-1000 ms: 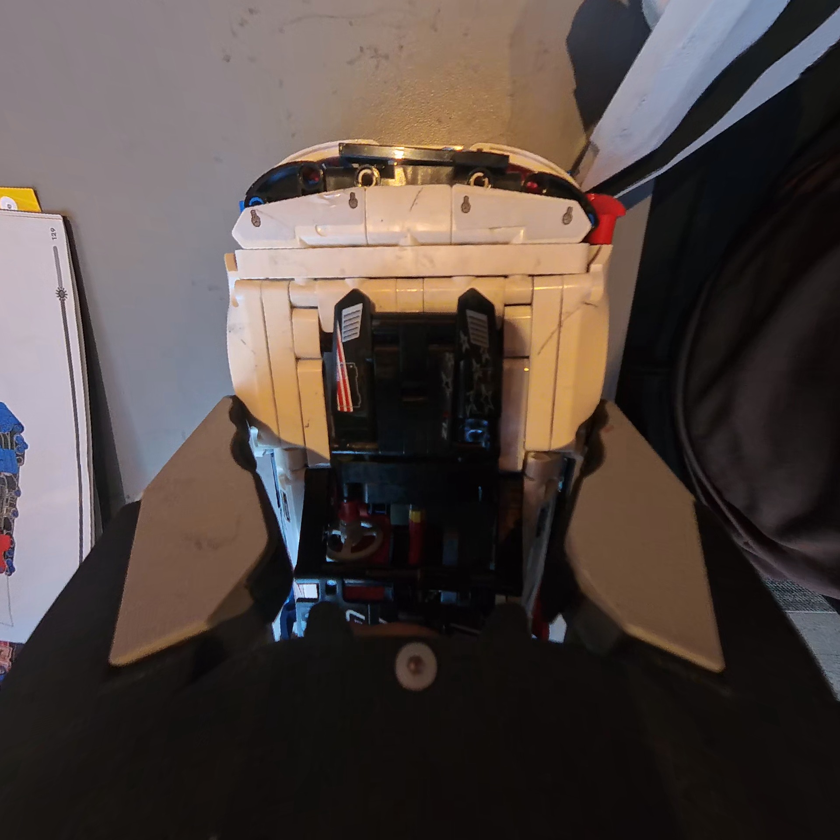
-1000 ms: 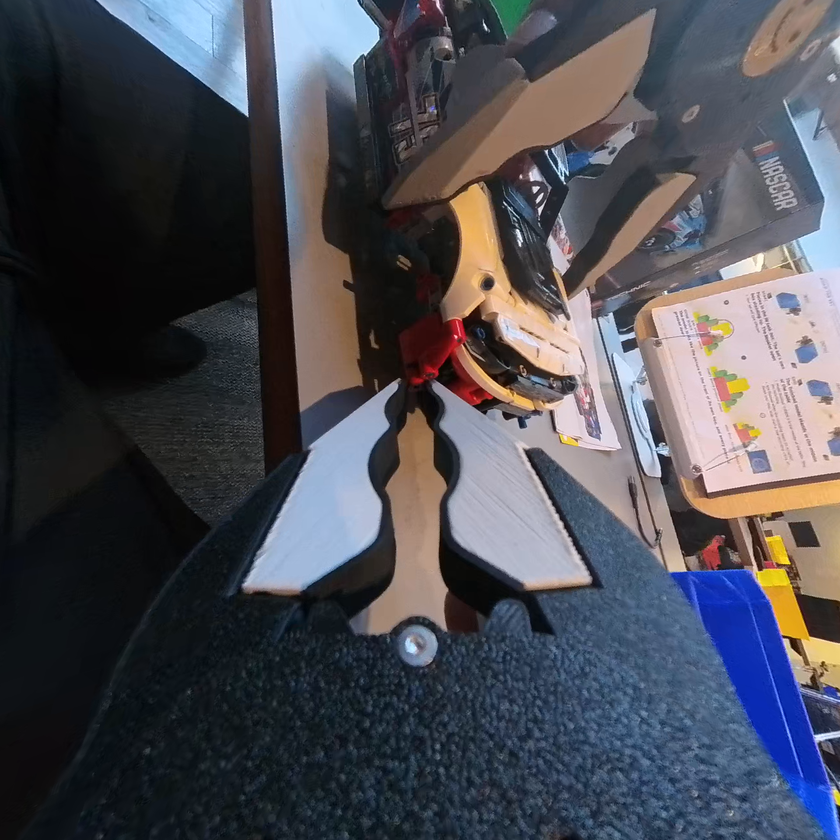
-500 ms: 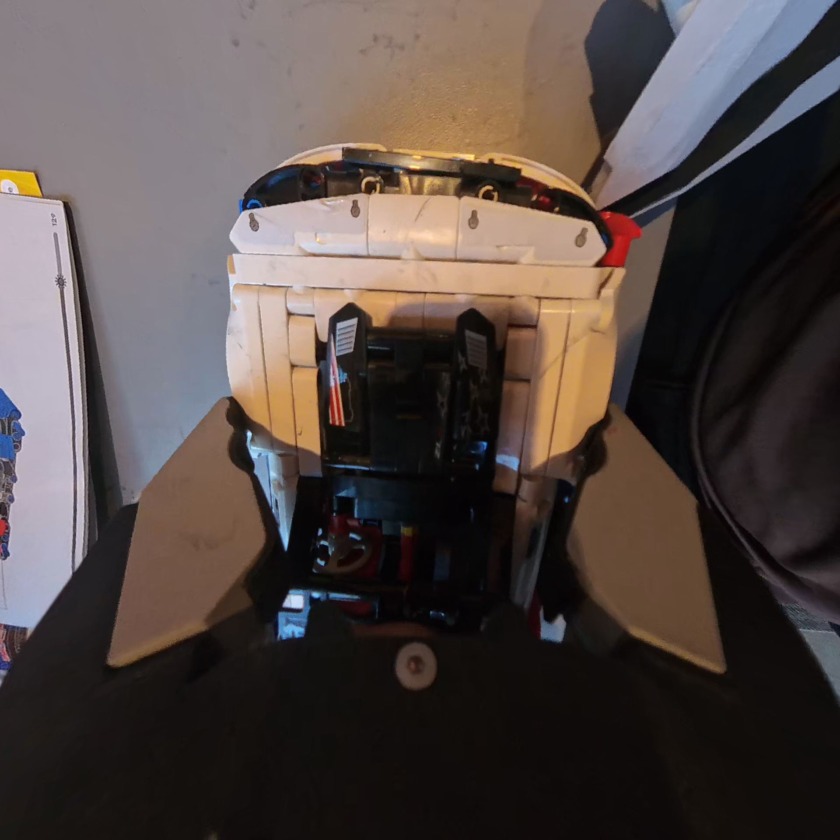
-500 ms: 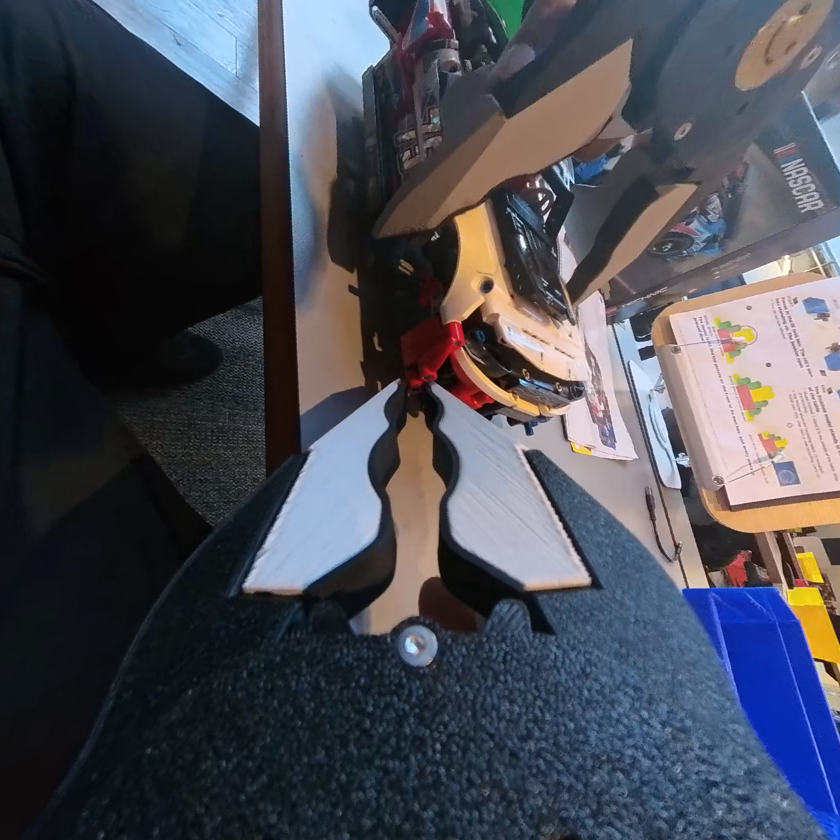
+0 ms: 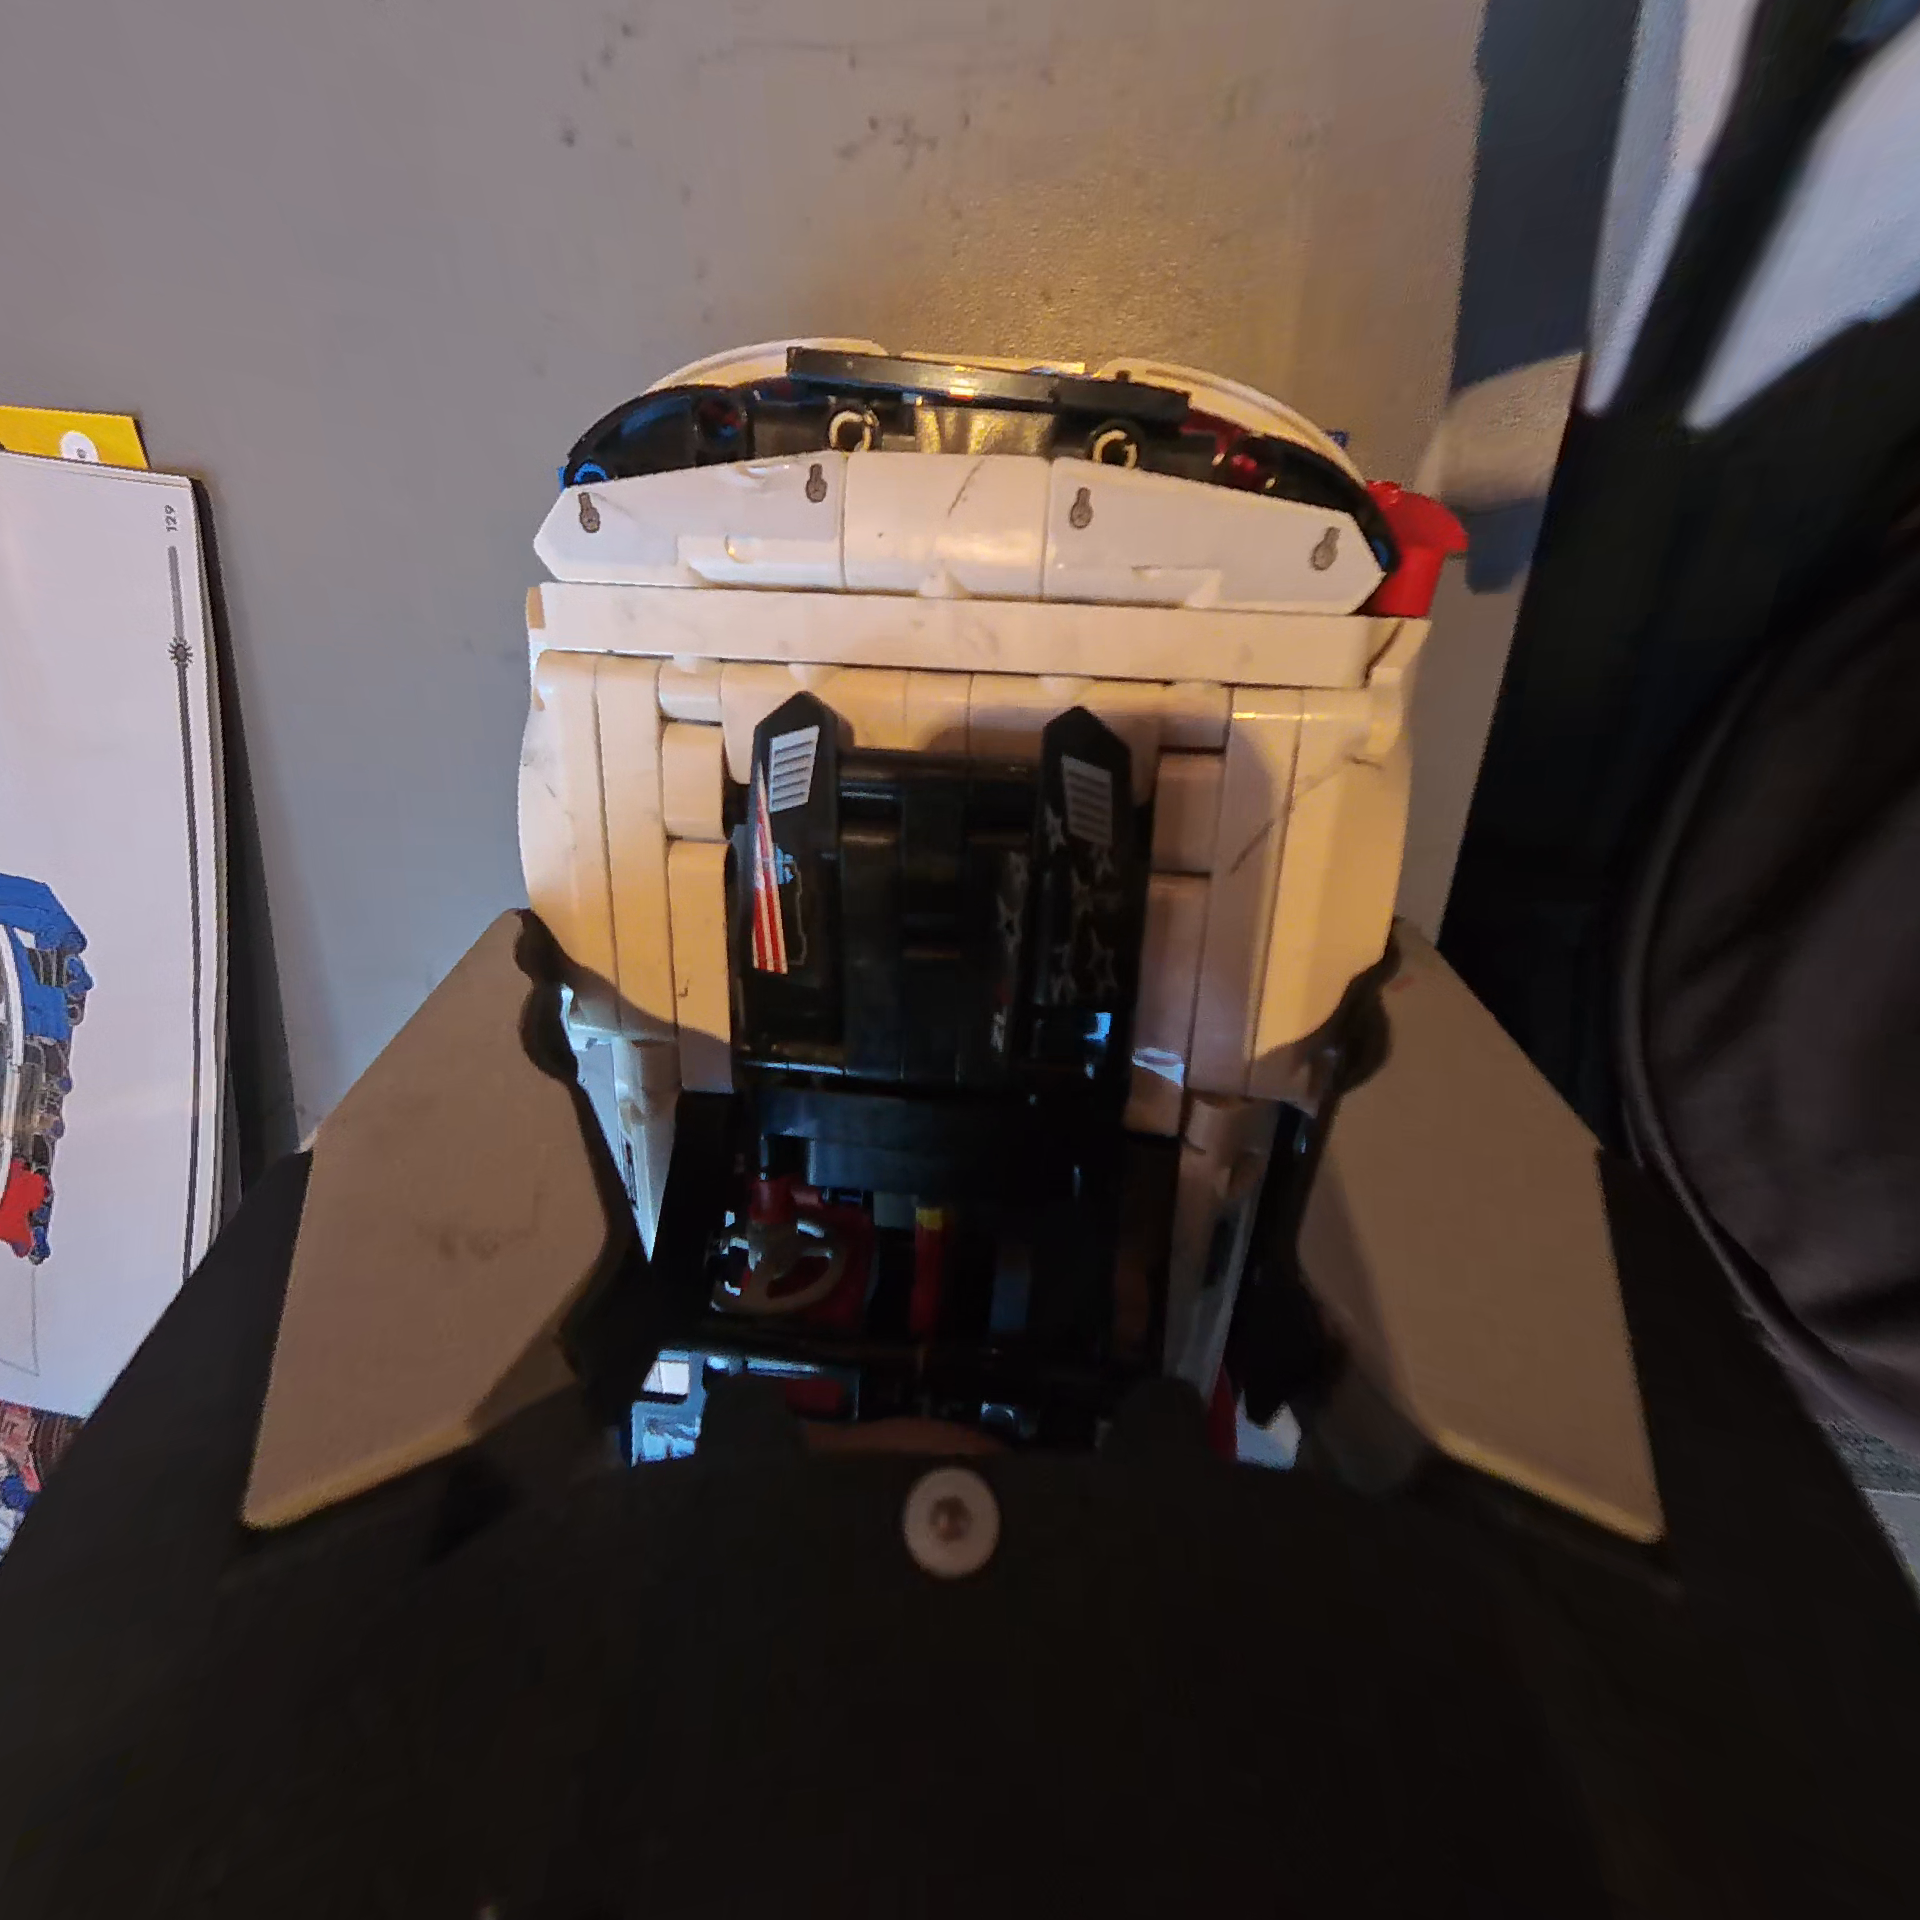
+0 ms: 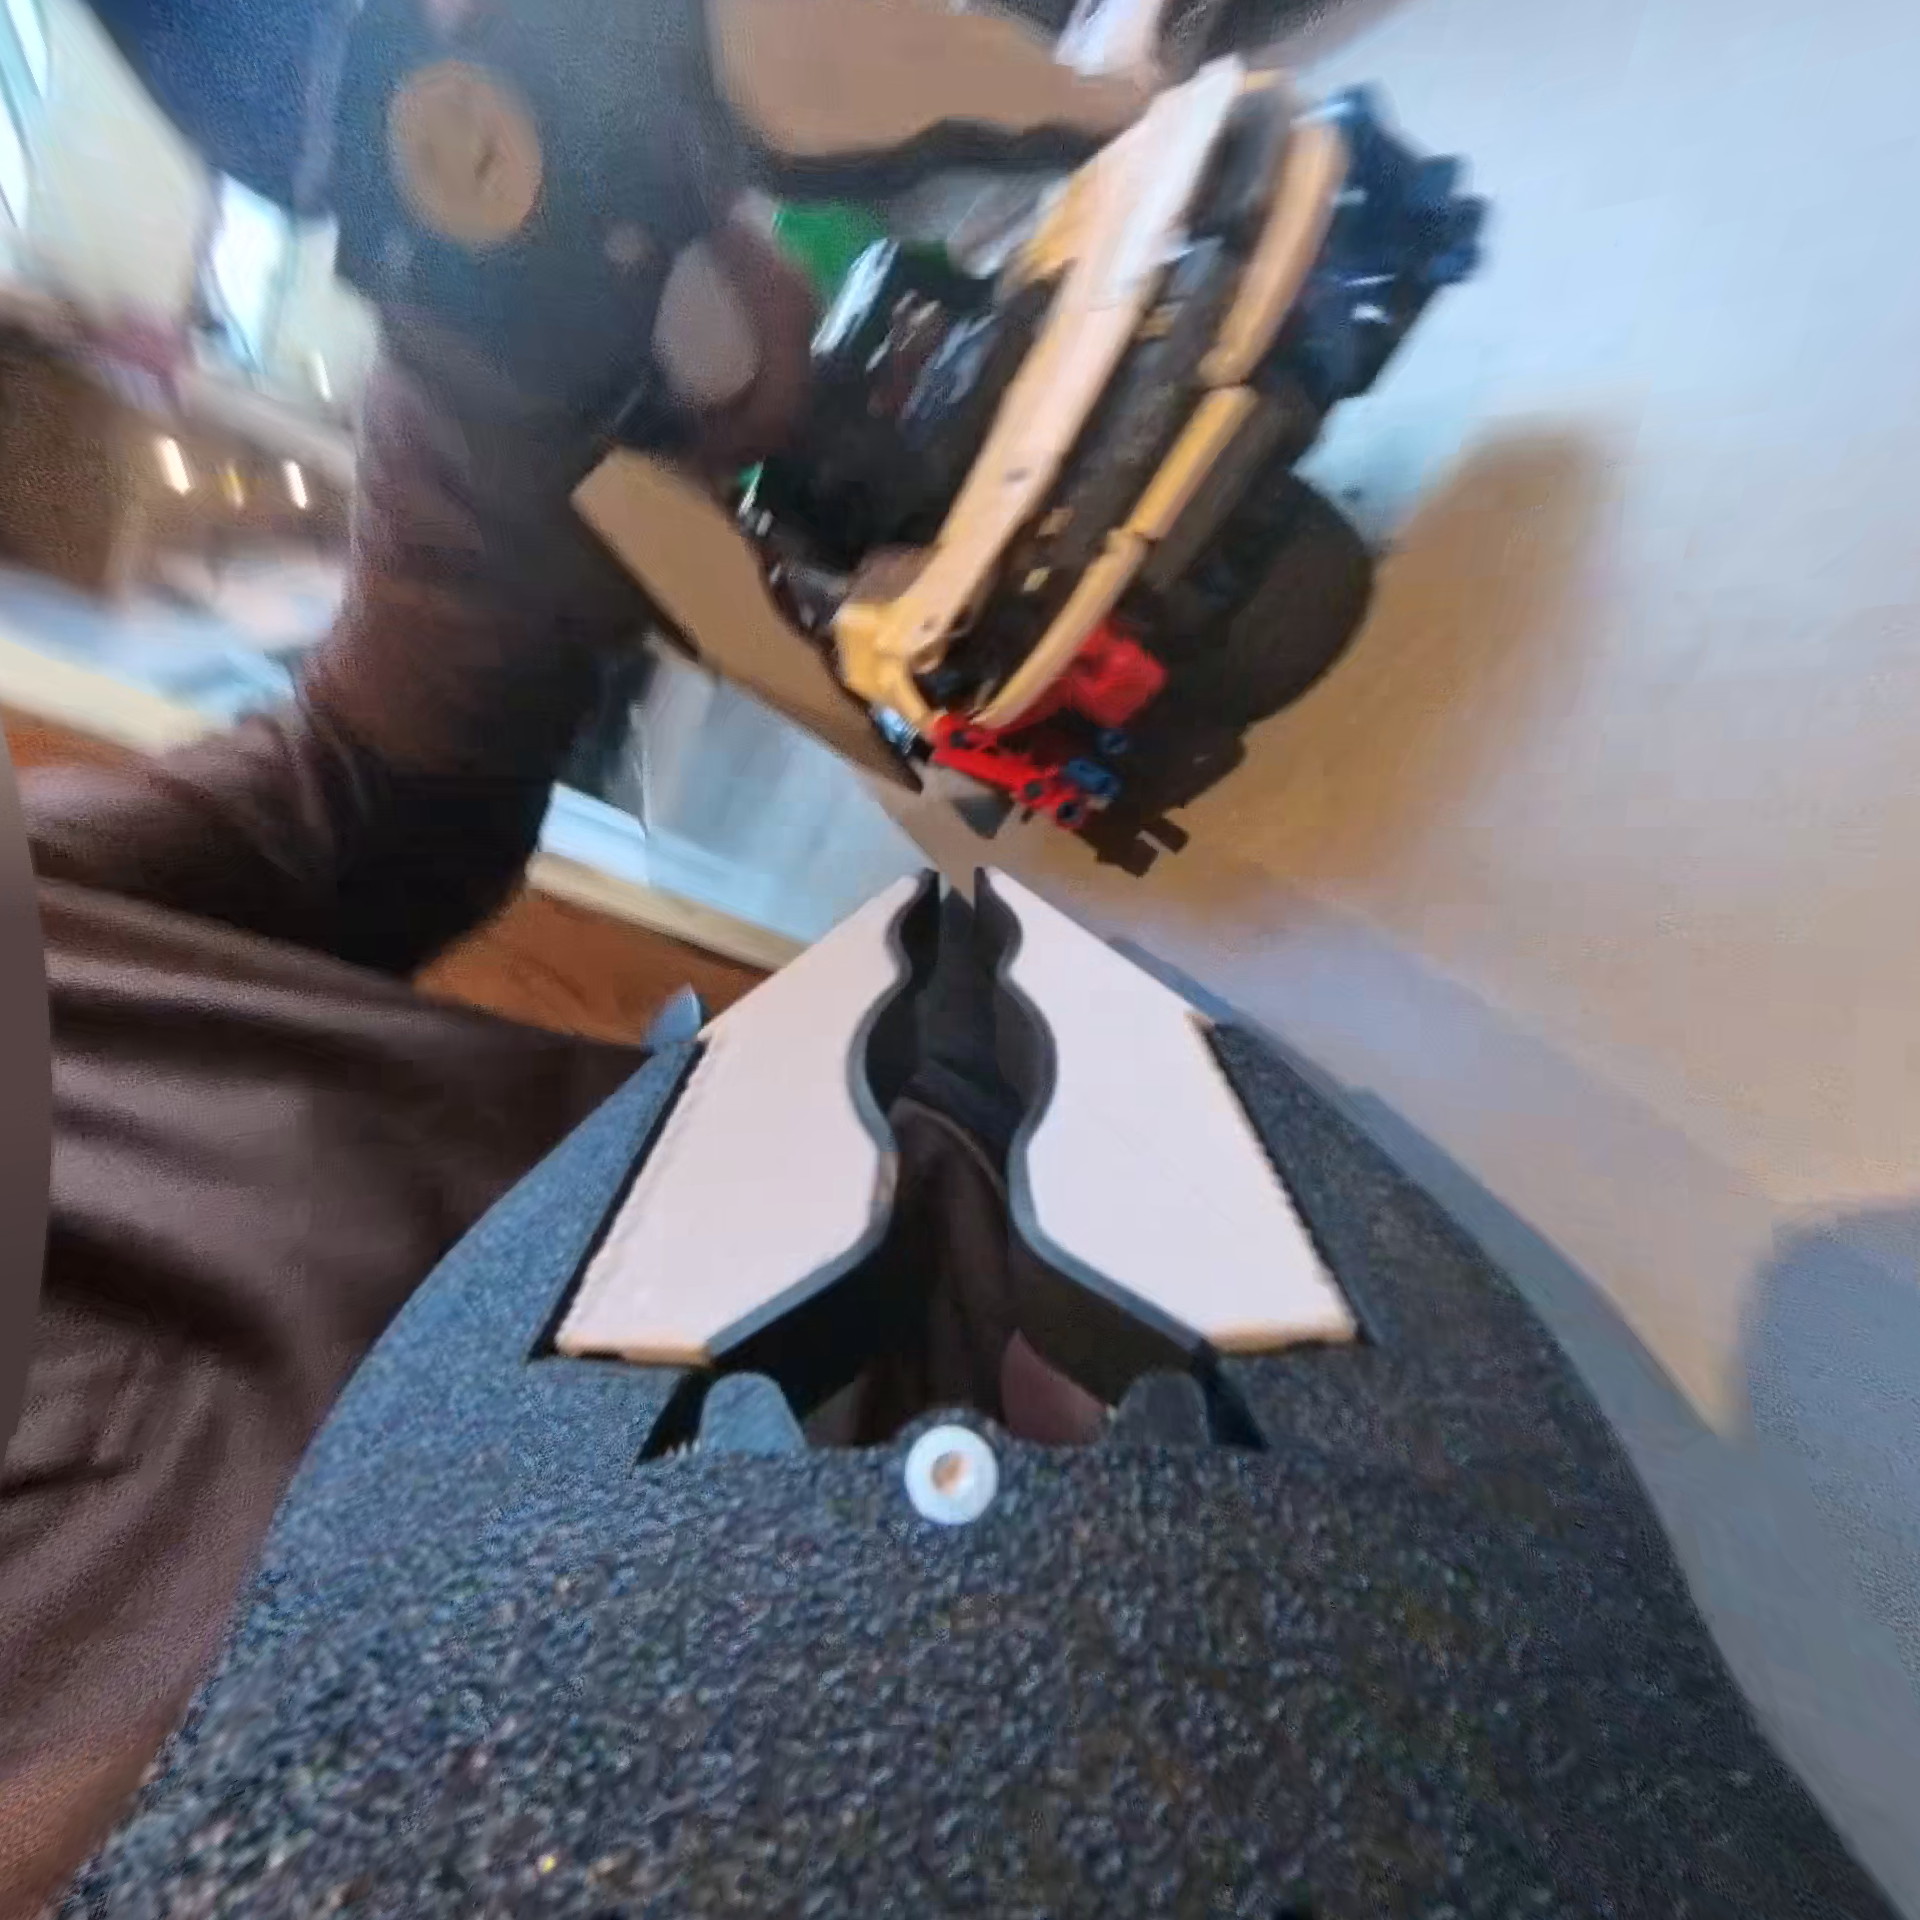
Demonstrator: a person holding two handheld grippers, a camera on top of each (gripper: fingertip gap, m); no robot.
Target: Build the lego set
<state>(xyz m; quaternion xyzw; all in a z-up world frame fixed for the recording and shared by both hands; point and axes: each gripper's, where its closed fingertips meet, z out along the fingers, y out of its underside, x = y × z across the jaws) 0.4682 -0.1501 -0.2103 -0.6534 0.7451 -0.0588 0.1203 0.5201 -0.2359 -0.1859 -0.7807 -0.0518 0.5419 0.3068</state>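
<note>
Grey table; left gripper clamping lego car, booklet beside; right gripper fingers together, empty.

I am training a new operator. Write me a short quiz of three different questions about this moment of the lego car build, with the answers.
1. True or false: the left claw grips the lego car by its two sides.
2. Which colour is the part that sticks out at the car's front corner, nearest the right claw? A) green B) red C) yellow
3. Fill in: the right claw's fingers are nearly ____, with nothing visible between them.

Key
1. True: one finger lies against each white flank.
2. B: the red part.
3. Closed. The right wrist view is blurred, but only a thin gap shows at the tips, just short of the car.
</note>
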